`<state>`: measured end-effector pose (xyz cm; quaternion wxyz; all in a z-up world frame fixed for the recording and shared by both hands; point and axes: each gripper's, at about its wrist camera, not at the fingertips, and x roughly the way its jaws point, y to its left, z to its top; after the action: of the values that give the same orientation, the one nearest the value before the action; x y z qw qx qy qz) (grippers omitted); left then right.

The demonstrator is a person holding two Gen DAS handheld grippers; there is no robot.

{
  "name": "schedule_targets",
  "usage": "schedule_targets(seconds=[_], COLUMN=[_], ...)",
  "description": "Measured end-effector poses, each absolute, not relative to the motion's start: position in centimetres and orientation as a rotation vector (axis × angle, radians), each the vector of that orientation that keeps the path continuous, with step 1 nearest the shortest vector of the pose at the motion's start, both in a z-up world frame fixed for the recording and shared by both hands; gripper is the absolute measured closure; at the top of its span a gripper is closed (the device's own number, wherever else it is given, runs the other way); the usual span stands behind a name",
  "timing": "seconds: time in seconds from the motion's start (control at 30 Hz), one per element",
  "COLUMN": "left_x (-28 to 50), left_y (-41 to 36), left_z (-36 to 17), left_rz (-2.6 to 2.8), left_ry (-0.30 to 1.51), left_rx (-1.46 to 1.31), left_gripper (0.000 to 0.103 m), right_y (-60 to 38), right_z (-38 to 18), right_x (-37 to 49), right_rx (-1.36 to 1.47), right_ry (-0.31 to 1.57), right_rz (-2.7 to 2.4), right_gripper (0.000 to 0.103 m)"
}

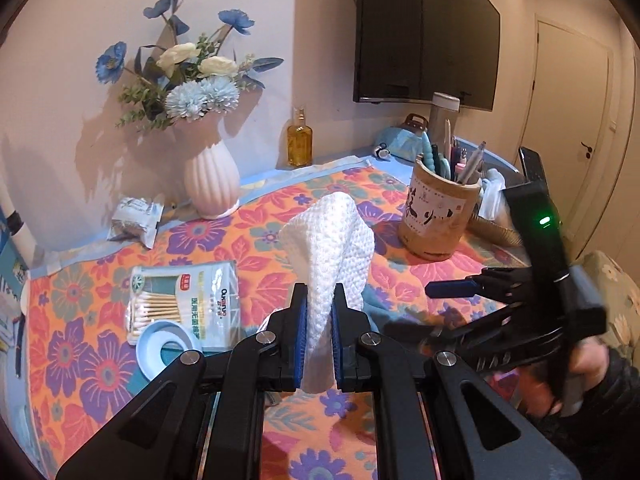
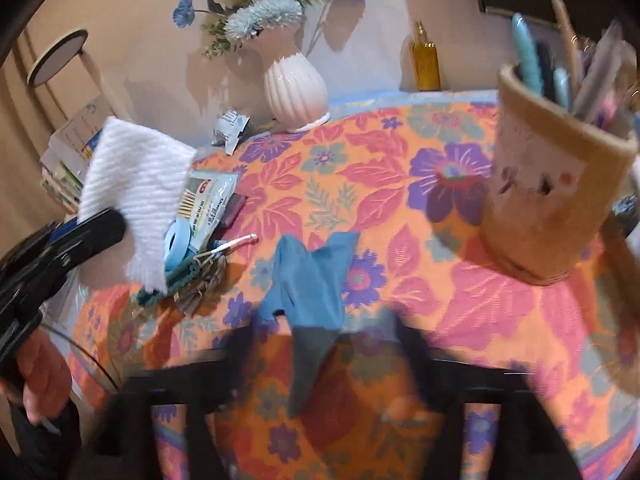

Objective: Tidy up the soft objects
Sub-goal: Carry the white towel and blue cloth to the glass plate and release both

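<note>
The left tongs (image 1: 320, 334) pinch the white waffle-textured cloth (image 1: 334, 240) above the floral tabletop (image 1: 100, 360), while the blurred right tongs (image 2: 320, 360) seemingly hang spread over the unsorted crumpled blue cloth (image 2: 308, 280).

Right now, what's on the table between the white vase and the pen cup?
Only bare flowery tablecloth between vase and pen cup, in the right wrist view.

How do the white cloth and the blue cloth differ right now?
The white cloth is lifted, clamped in the shut left gripper; the blue cloth lies on the floral tablecloth, held by nothing. The white cloth has a waffle texture; the blue cloth looks smooth. Both are crumpled soft fabric.
</note>
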<state>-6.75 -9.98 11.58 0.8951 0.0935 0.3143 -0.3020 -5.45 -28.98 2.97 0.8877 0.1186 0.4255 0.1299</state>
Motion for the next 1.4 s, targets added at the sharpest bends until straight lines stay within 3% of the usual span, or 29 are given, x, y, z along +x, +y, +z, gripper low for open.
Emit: schedule_targets(seconds=[0.13, 0.2, 0.23, 0.3, 0.33, 0.53, 1.03, 1.4], left_x=[-7.0, -7.1, -7.3, -7.7, -7.8, -8.3, -12.4, -8.9], left_y=[-8.6, -8.1, -7.8, -7.6, -7.7, -10.6, -28.8, -38.6], left_z=[11.8, 12.0, 12.1, 12.3, 12.4, 12.3, 13.8, 15.0], left_rz=[-0.583, -0.571, -0.566, -0.564, -0.566, -0.646, -0.963, -0.967], left_ry=[0.665, 0.667, 0.666, 0.661, 0.659, 0.661, 0.584, 0.582], left_rx=[0.184, 0.185, 0.188, 0.198, 0.2, 0.186, 0.368, 0.327], left_gripper=[0.095, 0.095, 0.095, 0.095, 0.095, 0.095, 0.095, 0.095], right_y=[-26.1, -23.9, -23.2, -22.3, -22.4, -27.5, -45.4, -55.2], right_z=[1.9, 1.4, 1.0, 0.6, 0.8, 3.2, 13.1, 14.0], right_x=[-3.3, -2.5, -2.2, -2.5, -2.9, -6.7, -16.7, -14.3], right_rx=[0.186, 0.103, 0.064, -0.006, 0.0, 0.124, 0.278, 0.386], right_ry=[0.909, 0.922, 0.939, 0.933, 0.923, 0.855, 0.603, 0.57], right_rz=[0.274, 0.238, 0.214, 0.153, 0.171, 0.148, -0.195, -0.414], right_gripper=[0.009, 0.031, 0.061, 0.076, 0.093, 0.093, 0.093, 0.093])
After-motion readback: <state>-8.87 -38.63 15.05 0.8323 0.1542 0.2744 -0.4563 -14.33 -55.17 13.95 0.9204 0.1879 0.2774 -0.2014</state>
